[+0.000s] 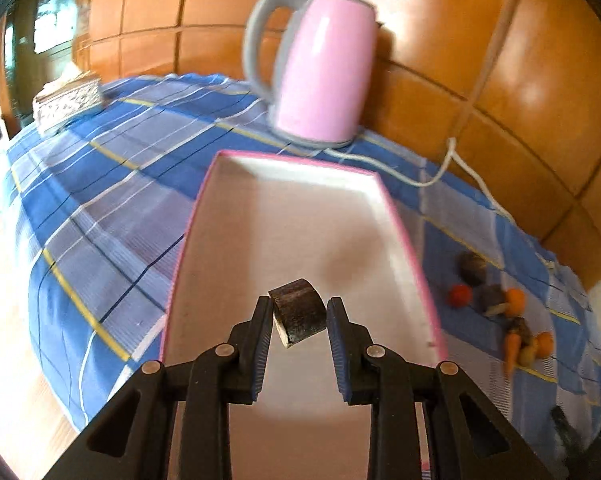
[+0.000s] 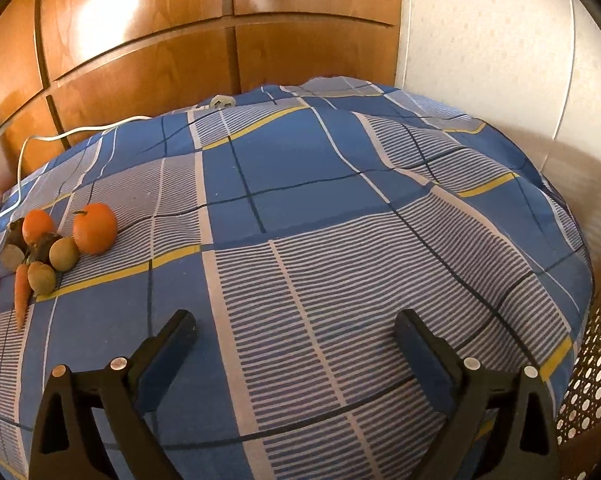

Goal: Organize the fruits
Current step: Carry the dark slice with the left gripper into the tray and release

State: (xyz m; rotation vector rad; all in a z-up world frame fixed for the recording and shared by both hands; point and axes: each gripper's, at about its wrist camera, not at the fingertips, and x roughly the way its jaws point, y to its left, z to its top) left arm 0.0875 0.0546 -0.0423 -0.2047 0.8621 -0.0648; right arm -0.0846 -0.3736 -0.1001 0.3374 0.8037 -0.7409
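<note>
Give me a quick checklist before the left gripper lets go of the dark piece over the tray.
1. Dark piece sits between the left gripper fingers: ok.
2. Piece is over the pink-edged tray, not the cloth: ok.
3. Tray floor beneath is bare: ok.
4. Firm hold on the piece: cannot tell; it looks tilted.
5. Kettle stands behind the tray, outside it: ok.
6. Right gripper open, away from the fruit pile: ok.

the pink-rimmed box (image 1: 312, 224) lies open-topped with a bare white floor, free to enter from above. the pink kettle (image 1: 320, 68) and its white cord (image 1: 432, 180) block the far side. right of the box, clustered produce (image 1: 508, 312) crowds the checked cloth (image 2: 320, 240), whose middle lies wide open.
</note>
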